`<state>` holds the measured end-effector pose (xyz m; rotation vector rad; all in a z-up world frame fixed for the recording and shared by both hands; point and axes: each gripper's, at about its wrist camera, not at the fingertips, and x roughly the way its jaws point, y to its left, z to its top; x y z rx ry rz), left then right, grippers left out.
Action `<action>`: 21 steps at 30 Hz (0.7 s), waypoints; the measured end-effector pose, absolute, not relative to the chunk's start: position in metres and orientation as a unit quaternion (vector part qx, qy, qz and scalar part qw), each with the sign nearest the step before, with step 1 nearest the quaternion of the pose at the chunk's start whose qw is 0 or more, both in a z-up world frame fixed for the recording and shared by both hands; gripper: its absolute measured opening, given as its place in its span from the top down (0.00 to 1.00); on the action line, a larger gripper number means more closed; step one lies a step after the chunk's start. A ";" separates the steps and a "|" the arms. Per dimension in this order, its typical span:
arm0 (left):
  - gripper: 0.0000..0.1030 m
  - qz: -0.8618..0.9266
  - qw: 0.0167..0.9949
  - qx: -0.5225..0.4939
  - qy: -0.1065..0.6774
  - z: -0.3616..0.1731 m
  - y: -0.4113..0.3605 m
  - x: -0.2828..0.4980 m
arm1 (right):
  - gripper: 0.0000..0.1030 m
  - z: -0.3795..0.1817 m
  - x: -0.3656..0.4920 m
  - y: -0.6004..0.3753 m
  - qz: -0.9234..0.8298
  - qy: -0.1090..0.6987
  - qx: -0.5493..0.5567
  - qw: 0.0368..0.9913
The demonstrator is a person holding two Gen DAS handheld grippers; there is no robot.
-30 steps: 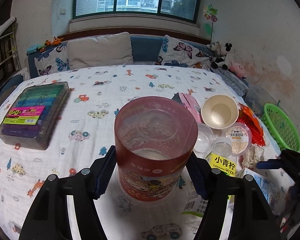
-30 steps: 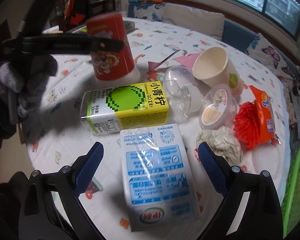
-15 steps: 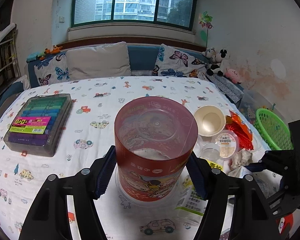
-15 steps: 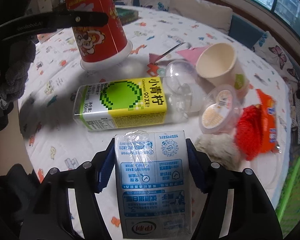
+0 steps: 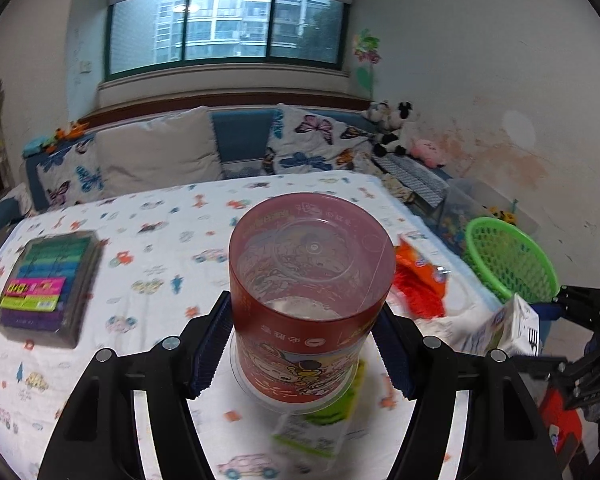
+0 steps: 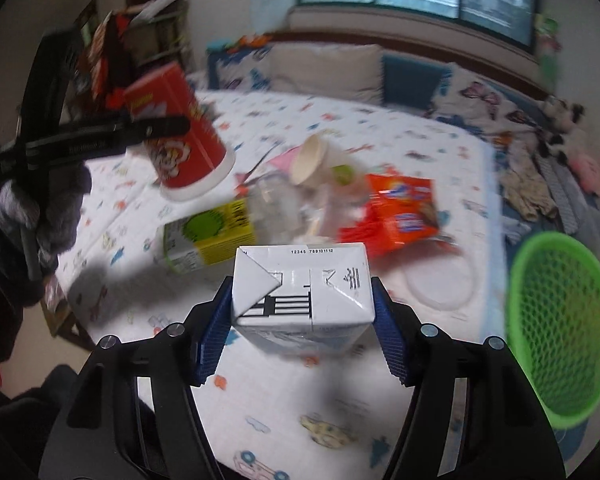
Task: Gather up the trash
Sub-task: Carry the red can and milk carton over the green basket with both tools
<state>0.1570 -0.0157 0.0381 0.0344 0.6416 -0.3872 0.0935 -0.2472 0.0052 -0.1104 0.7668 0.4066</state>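
Mid-task, carry phase w/ both hands loaded. Left claw clamped on red snack tub, inverted, clear lid rim at bottom, lifted off table; same tub seen tilted in right wrist view, clear of the cloth. Right claw clamped on white milk carton, pads pressing both side faces; jaws just been closing, carton between them, now held above table w/ end face toward camera. Green basket sits off table's far-right edge, lower than tabletop; looks empty as far as mesh shows, so nothing binned yet, by the look of it. Probable next: swing carton over to basket & drop, tub after. Left on table: yellow-green drink carton lying on side, clear plastic bottle beside it, paper cup tipped over, orange-red snack wrapper, thin clear ring or lid near table edge, pink scrap behind cup. Other small bits too blurred to ID. Box of coloured pens far left of table, prob. not trash, untouched. Est. progress: early; two items picked, zero deposited, at least five pcs remaining. Risk note: tub grip is low near rim & tub tilted, could slip if swung fast.
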 end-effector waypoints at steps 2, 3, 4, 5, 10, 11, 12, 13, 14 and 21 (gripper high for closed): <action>0.37 -0.204 0.928 0.021 0.312 0.044 -0.031 0.160 | 0.37 0.013 0.093 -0.265 0.178 0.364 -0.035 0.913; 0.37 -0.209 0.926 0.022 0.312 0.045 -0.037 0.161 | 0.37 0.017 0.092 -0.276 0.163 0.359 -0.030 0.919; 0.37 -0.217 0.925 0.024 0.311 0.048 -0.046 0.163 | 0.37 0.020 0.092 -0.286 0.152 0.354 -0.024 0.922; 0.37 -0.223 0.924 0.027 0.310 0.051 -0.054 0.164 | 0.37 0.024 0.091 -0.299 0.138 0.350 -0.013 0.926; 0.37 -0.262 0.913 0.046 0.308 0.062 -0.104 0.173 | 0.37 0.035 0.095 -0.361 0.054 0.329 0.020 0.942; 0.37 -0.270 0.911 0.051 0.307 0.064 -0.117 0.175 | 0.37 0.037 0.095 -0.373 0.038 0.324 0.027 0.945; 0.37 -0.276 0.909 0.054 0.307 0.065 -0.125 0.176 | 0.37 0.039 0.095 -0.385 0.023 0.318 0.032 0.947; 0.37 -0.283 0.907 0.057 0.307 0.066 -0.137 0.178 | 0.37 0.040 0.095 -0.398 0.005 0.312 0.038 0.949; 0.37 -0.289 0.905 0.057 0.308 0.068 -0.146 0.179 | 0.37 0.040 0.096 -0.410 -0.012 0.308 0.042 0.950; 0.37 -0.344 0.884 0.062 0.310 0.073 -0.215 0.186 | 0.37 0.002 0.111 -0.464 -0.092 0.346 0.053 0.932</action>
